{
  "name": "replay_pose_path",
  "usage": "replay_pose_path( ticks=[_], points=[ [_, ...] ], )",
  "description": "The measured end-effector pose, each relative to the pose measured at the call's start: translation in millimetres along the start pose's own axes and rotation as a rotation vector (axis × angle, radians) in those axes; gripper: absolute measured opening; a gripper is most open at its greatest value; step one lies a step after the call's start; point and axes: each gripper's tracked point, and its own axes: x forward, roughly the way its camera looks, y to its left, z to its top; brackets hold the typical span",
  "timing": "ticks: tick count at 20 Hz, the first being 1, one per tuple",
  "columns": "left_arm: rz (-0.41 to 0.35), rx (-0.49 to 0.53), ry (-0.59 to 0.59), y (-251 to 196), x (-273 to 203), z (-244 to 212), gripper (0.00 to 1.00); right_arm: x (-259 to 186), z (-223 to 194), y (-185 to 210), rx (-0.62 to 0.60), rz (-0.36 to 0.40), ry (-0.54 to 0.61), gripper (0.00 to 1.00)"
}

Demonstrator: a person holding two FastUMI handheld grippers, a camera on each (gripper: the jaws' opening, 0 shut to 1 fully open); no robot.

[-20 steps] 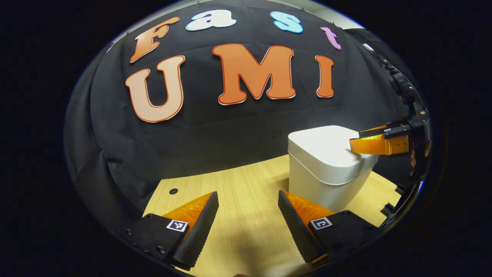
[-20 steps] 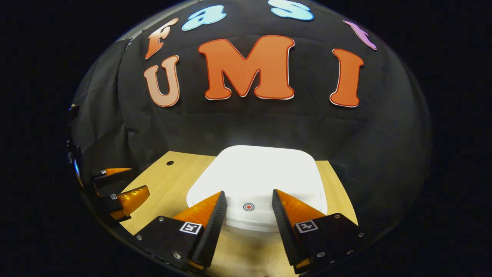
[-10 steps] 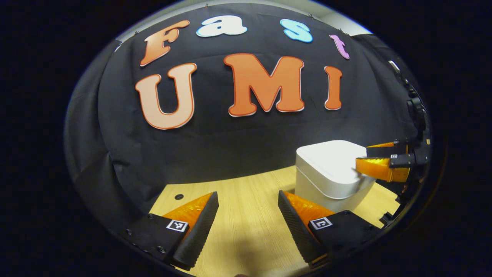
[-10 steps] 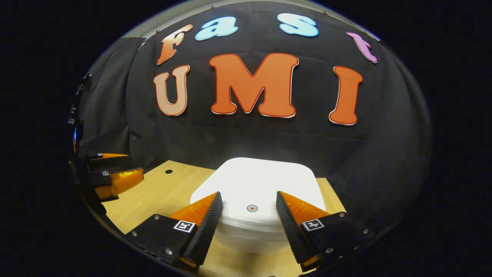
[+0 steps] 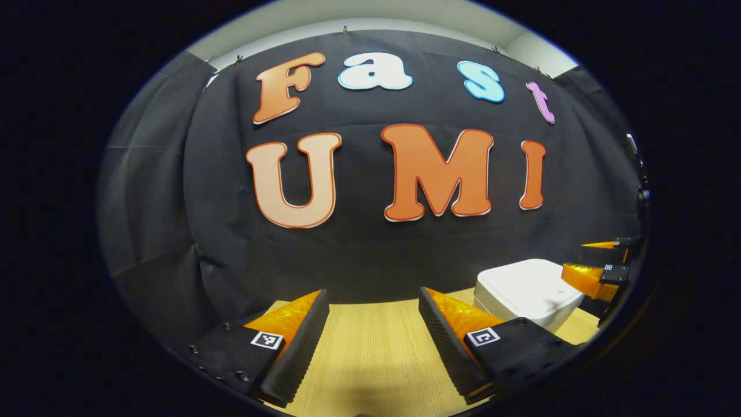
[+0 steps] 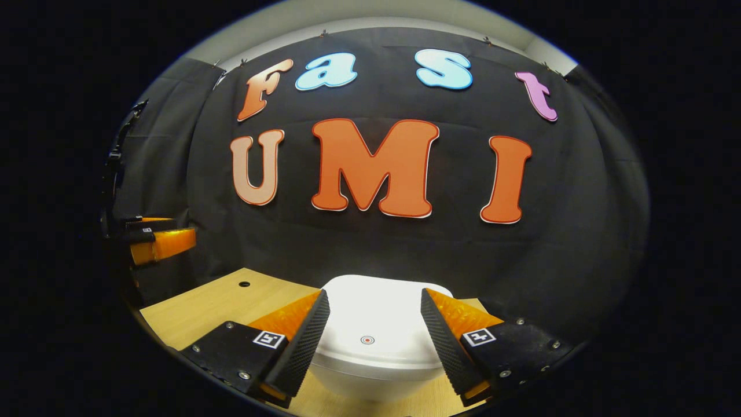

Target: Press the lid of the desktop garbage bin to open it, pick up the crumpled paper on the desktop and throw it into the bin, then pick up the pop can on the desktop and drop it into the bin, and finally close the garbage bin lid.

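Note:
The white desktop bin (image 6: 376, 341) stands on the wooden table with its lid down; a small red ring mark (image 6: 367, 340) sits near the lid's front edge. My right gripper (image 6: 375, 307) is open above and just in front of the lid, with nothing between its fingers. In the left gripper view the bin (image 5: 524, 289) is low at the right, and the right gripper (image 5: 593, 263) hovers beside its right end. My left gripper (image 5: 373, 307) is open over bare table, left of the bin. The left gripper (image 6: 151, 237) appears at the far left of the right gripper view.
The wooden table (image 5: 370, 347) runs back to the black cloth wall. A small round hole (image 6: 244, 284) is in the tabletop left of the bin.
Both grippers have risen and drawn back, so the bin sits lower and smaller in each view. The right gripper has left the lid, which stays down. Both stay open.

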Motion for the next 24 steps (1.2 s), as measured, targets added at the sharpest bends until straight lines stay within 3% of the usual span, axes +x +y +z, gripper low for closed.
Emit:
replay_pose_path(
  ticks=[3, 6, 7, 10, 11, 20, 24],
  points=[
    [0.02, -0.005, -0.064, 3, -6, 20, 0.99, -2, 8, -2, -0.018, -0.012, -0.03, 0.96],
    [0.05, -0.001, -0.112, 8, -9, 32, 0.94, -5, 18, -1, -0.012, -0.015, -0.061, 0.96],
    [0.057, 0.001, -0.124, 9, -12, 36, 1.0, -6, 20, -2, -0.009, -0.014, -0.068, 0.96],
    [0.072, -0.005, -0.155, 8, -15, 44, 0.94, -9, 21, -5, -0.021, -0.02, -0.079, 0.96],
    [0.072, -0.014, -0.16, 8, -16, 46, 1.0, -10, 23, -5, -0.024, -0.019, -0.083, 0.96],
    [0.095, -0.057, -0.132, 2, -27, 41, 1.0, -18, 27, -2, -0.059, 0.018, -0.095, 0.96],
    [0.11, -0.051, -0.118, -2, -36, 38, 0.94, -21, 27, 0, -0.063, 0.047, -0.092, 0.96]
  ],
)
